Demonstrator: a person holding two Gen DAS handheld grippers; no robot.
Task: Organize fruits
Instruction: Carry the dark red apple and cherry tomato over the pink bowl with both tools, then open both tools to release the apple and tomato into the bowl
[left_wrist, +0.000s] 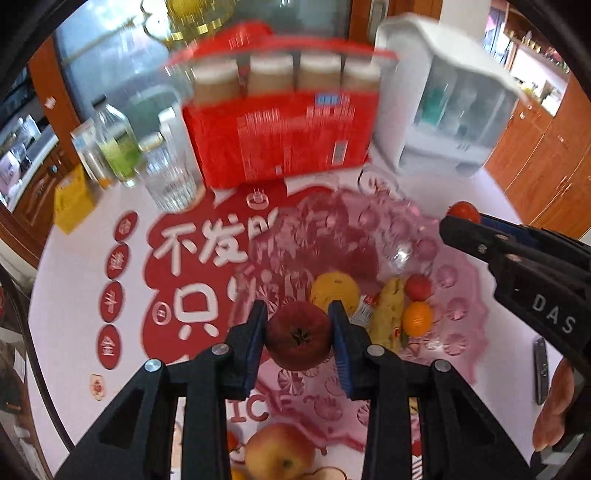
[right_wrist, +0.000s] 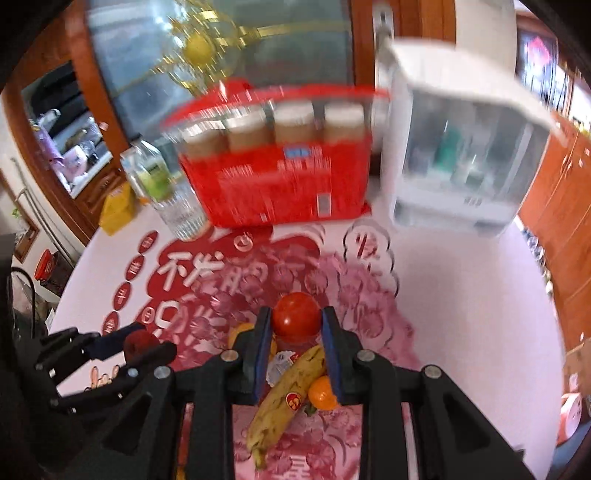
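Left gripper (left_wrist: 298, 334): fingers (left_wrist: 256, 343) clamped on a dark red apple (left_wrist: 298, 336), calyx end facing the camera, pads on its flanks at 9 and 3 o'clock. It hangs over the near rim of the pink glass bowl (left_wrist: 458, 310).

Right gripper (right_wrist: 296, 330): fingers (right_wrist: 260, 343) clamped on a red tomato (right_wrist: 295, 314), held near the fingertips, above the bowl's centre.

Bowl contents, left wrist view: yellow round fruit (left_wrist: 334, 290) at 12 o'clock of the apple; banana (left_wrist: 388, 314), small orange (left_wrist: 417, 317) and a second small tomato (left_wrist: 418, 287) at 2 to 3 o'clock. A paler apple (left_wrist: 277, 452) lies outside the bowl on the tabletop (left_wrist: 74, 295) at 6 o'clock.

Beyond, at 12 o'clock: red carton of bottles (left_wrist: 277, 140), white cabinet (left_wrist: 450, 99), ribbed glass (left_wrist: 170, 181). Both views are motion-blurred.

Risks, judged:
- The tomato sits far forward in the pads; it could squirt out if squeezed further or swung.
- Dropping either fruit from height could bruise the fruit or knock the glass bowl.
- The apple is over the rim; an early release may roll it onto the tabletop.
- Both grippers share the bowl space, so a collision is possible.
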